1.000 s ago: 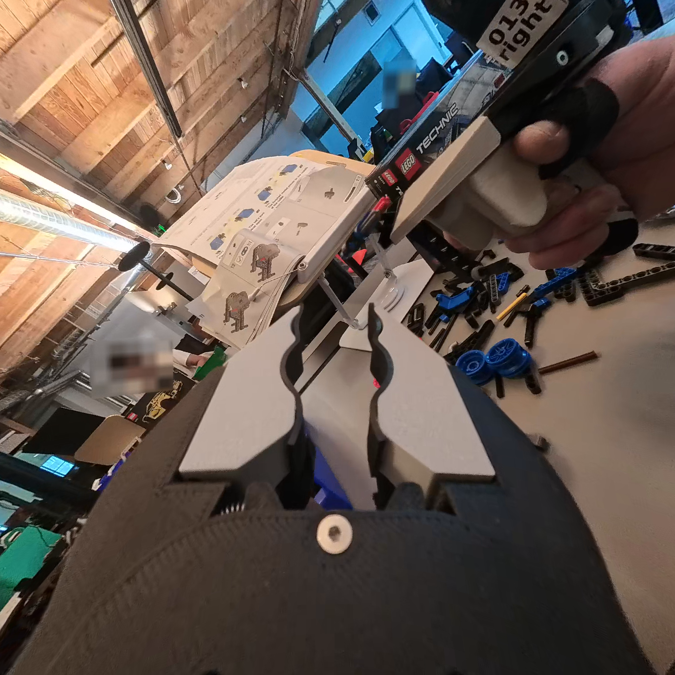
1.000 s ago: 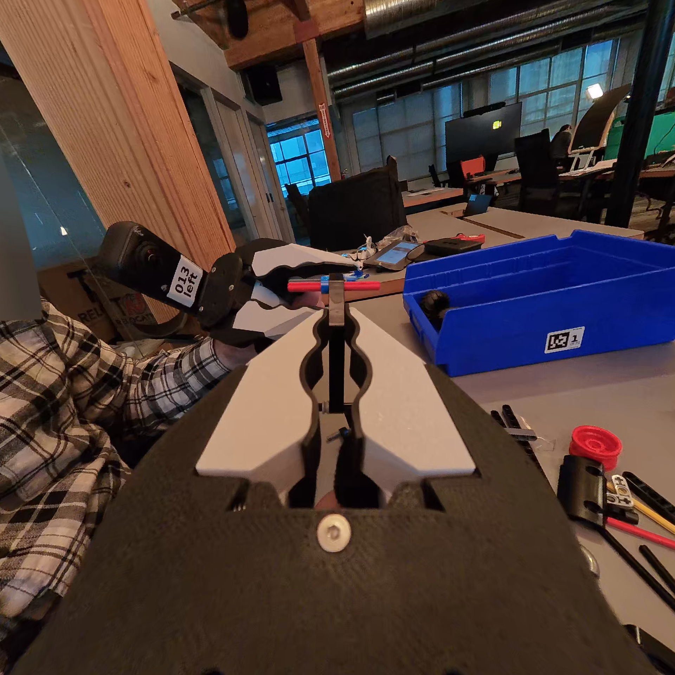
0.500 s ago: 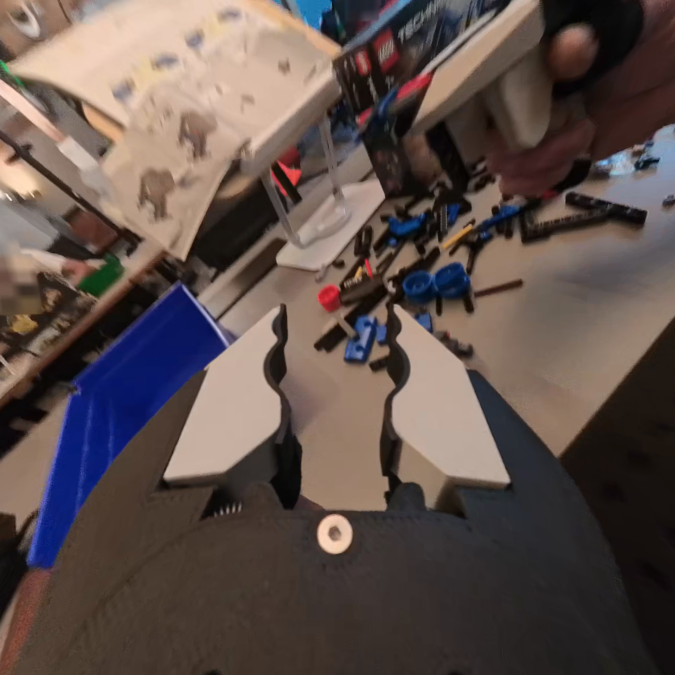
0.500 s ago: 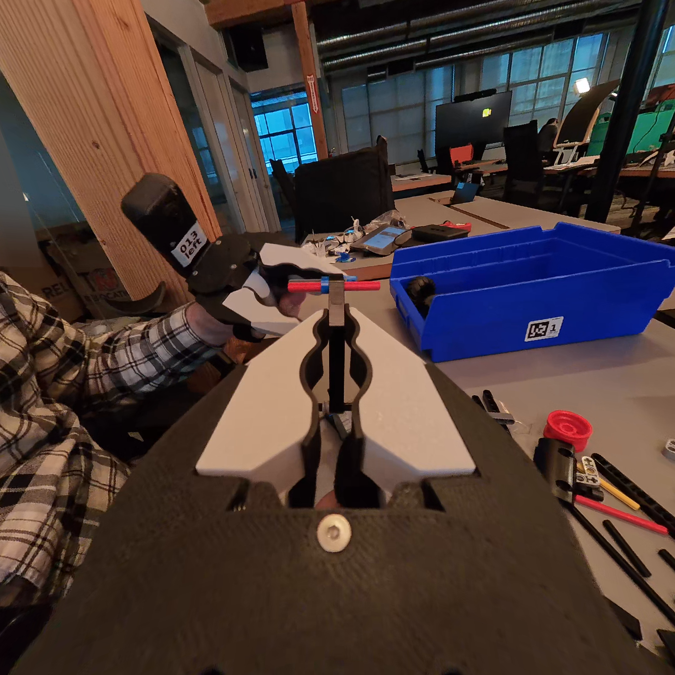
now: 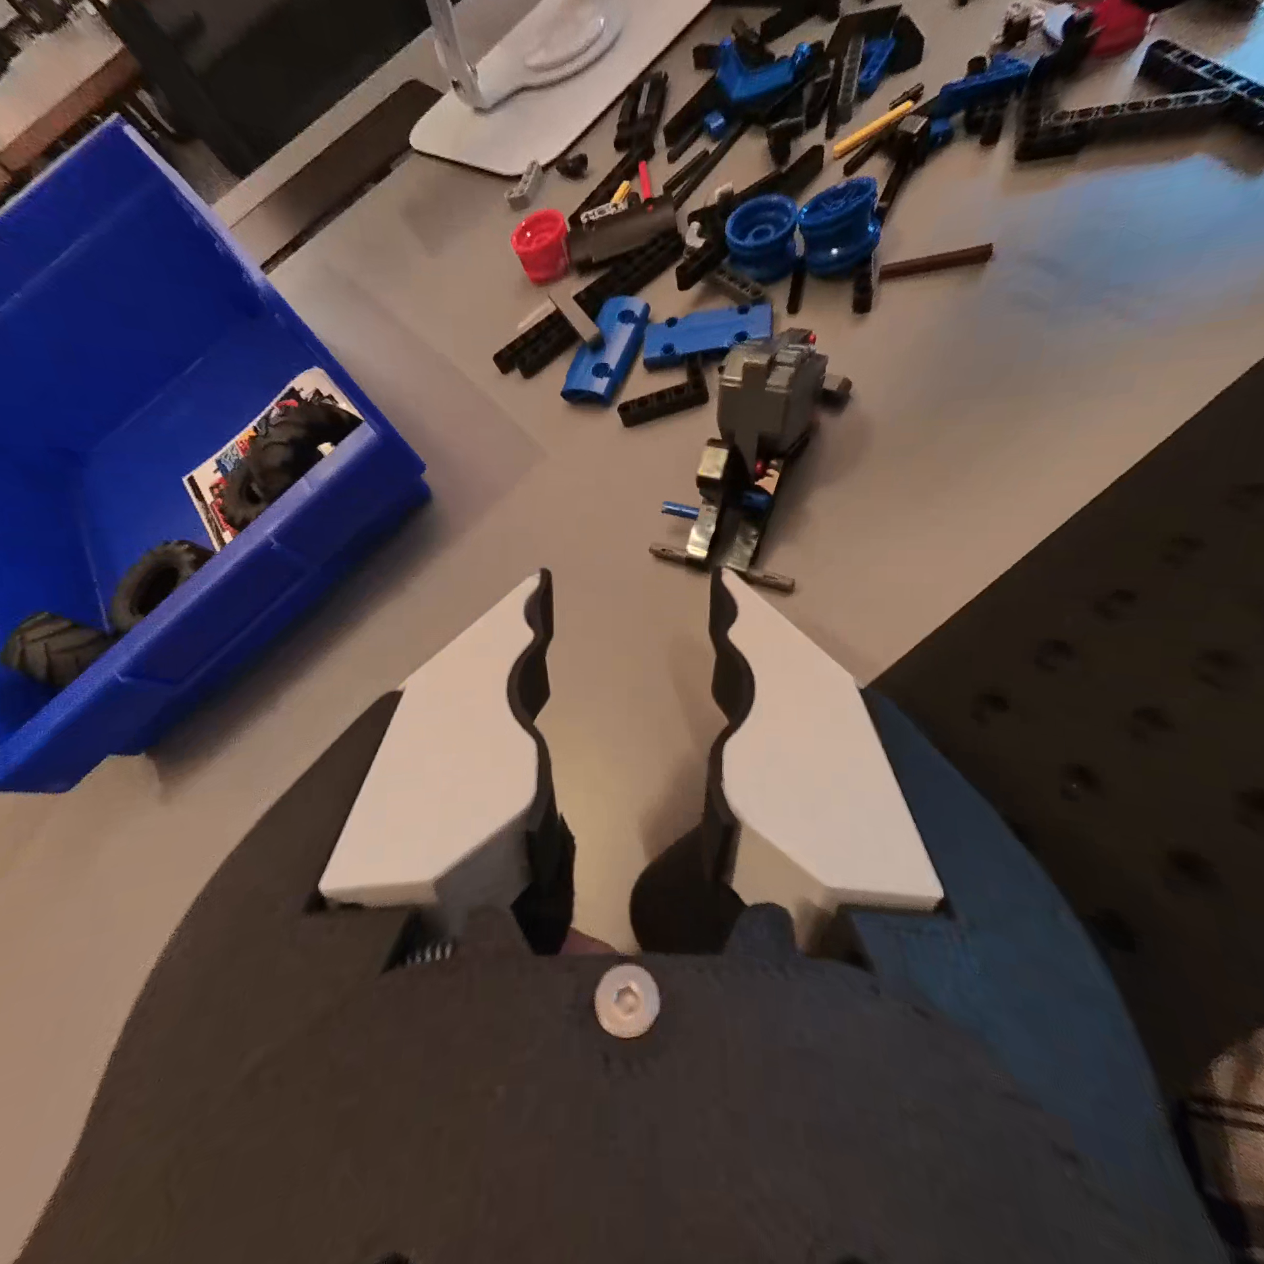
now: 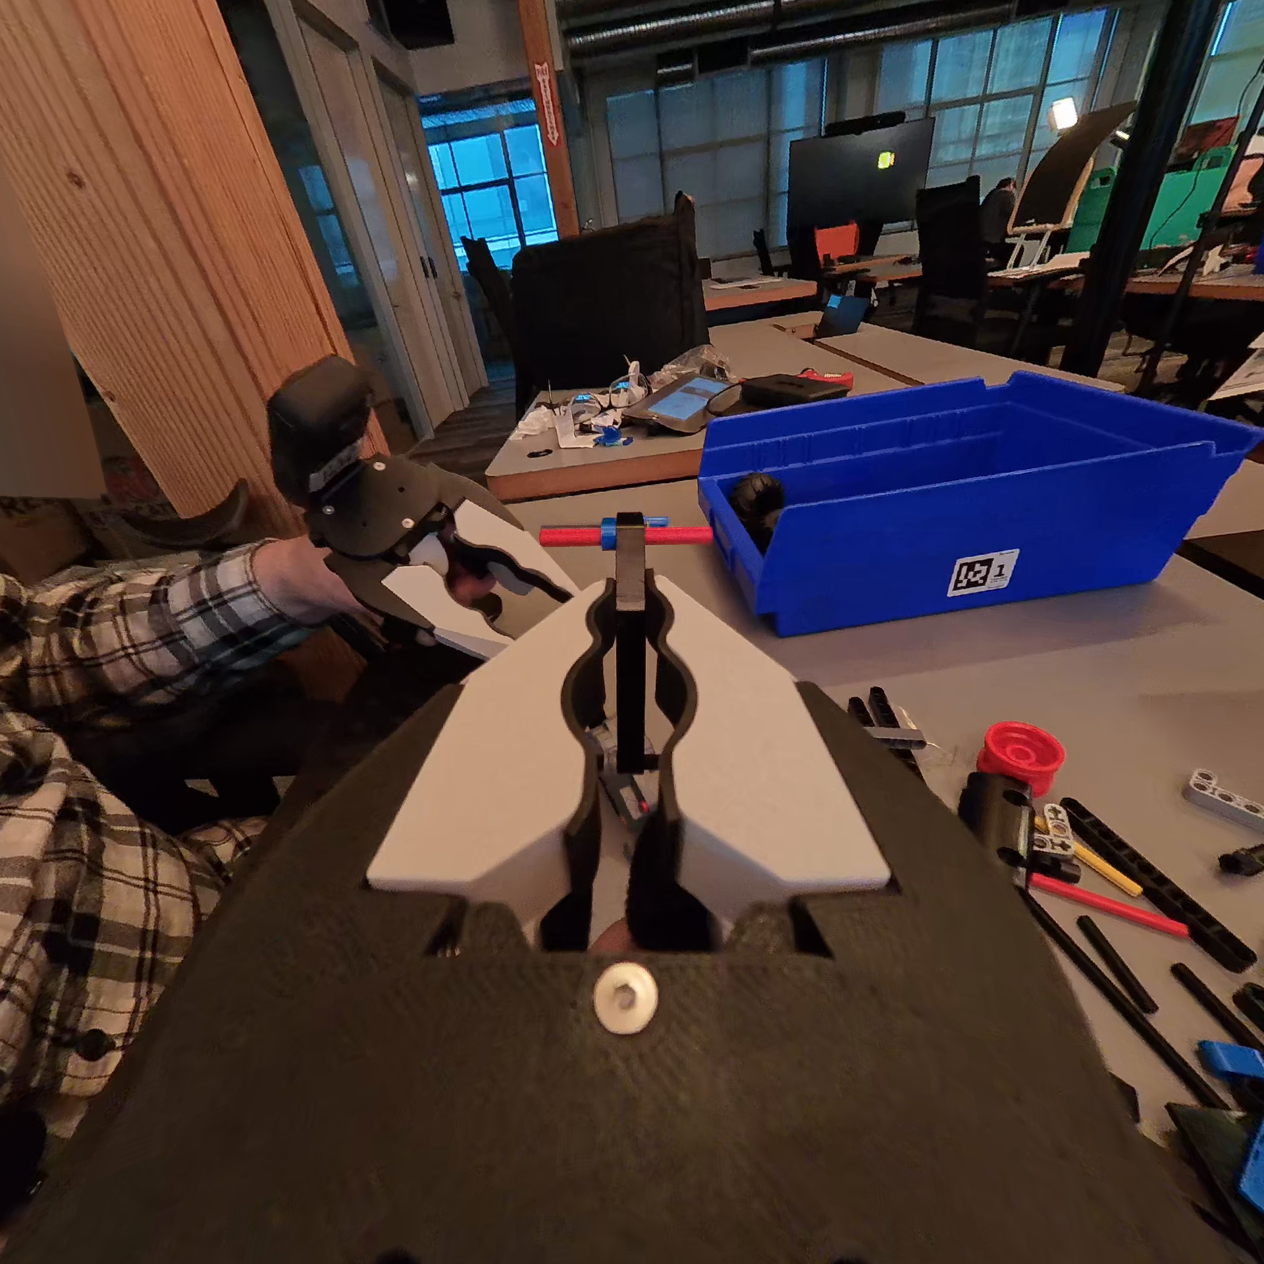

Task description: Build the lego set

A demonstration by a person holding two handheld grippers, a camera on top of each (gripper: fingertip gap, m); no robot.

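Left wrist view looks down on a grey tabletop (image 5: 992,424), and the left gripper (image 5: 628,588) fills the lower half of the frame with its two grey, wavy-edged fingers spread wide and nothing between them. Just beyond the fingertips, slightly right of centre, a small grey and black partly built lego assembly (image 5: 752,451) stands on the table, with a short blue pin sticking out of its left side. Above it, across the upper middle and upper right of the frame, lies a loose scatter of black beams, two blue curved panels (image 5: 667,342), two blue wheel hubs (image 5: 797,229) side by side, and a red wheel hub (image 5: 540,245) at the left edge of the heap. A blue plastic bin (image 5: 226,615) sits at the left edge with black rubber tyres (image 5: 154,578) and a printed sheet inside. In the right wrist view the right gripper (image 6: 629,588) is clamped narrowly on a slim upright black lego beam (image 6: 629,656), whose top end carries a red axle (image 6: 674,535) lying crosswise through a small blue bush. The left gripper (image 6: 509,602) shows at middle left, held by a hand in a plaid sleeve (image 6: 157,615), and the bin (image 6: 1026,540) stands at the upper right.
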